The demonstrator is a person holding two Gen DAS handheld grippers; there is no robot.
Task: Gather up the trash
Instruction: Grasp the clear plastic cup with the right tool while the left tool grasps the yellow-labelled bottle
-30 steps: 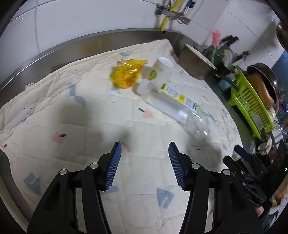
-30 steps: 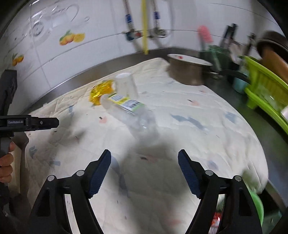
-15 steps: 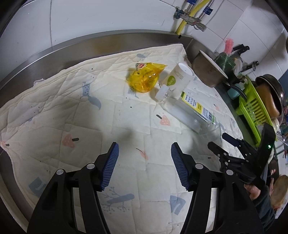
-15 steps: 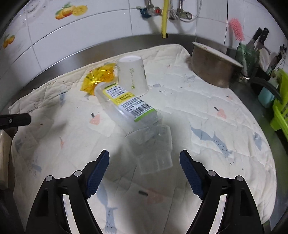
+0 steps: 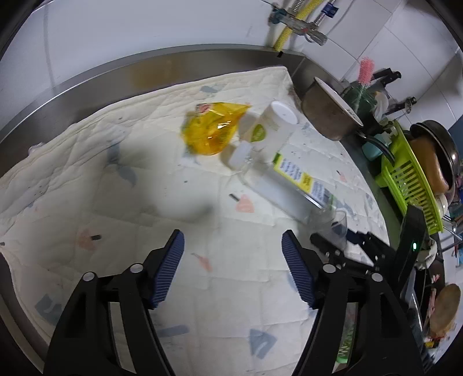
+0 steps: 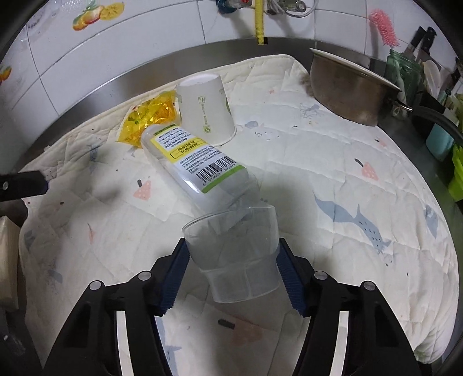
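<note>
A clear plastic cup (image 6: pixel 234 248) lies on the quilted cloth (image 6: pixel 332 162) between the blue pads of my right gripper (image 6: pixel 231 266); the pads touch its sides. Beyond it lie a clear bottle (image 6: pixel 196 167) with a yellow label, an upturned white paper cup (image 6: pixel 205 112) and a yellow wrapper (image 6: pixel 147 118). My left gripper (image 5: pixel 233 266) is open and empty above the cloth (image 5: pixel 86 179), short of the bottle (image 5: pixel 283 179), paper cup (image 5: pixel 269 127) and wrapper (image 5: pixel 211 130). The clear cup (image 5: pixel 332 225) and right gripper (image 5: pixel 344 245) show at its right.
A metal pot (image 6: pixel 347 89) stands at the cloth's back right corner. A green dish rack (image 5: pixel 411 185) with cookware, a utensil jar (image 6: pixel 402 72) and a pink brush (image 6: pixel 382 26) crowd the right side. A steel rim and tiled wall run behind.
My right gripper moved forward and closed its fingers around the clear cup. My left gripper drifted slightly closer to the trash, still open.
</note>
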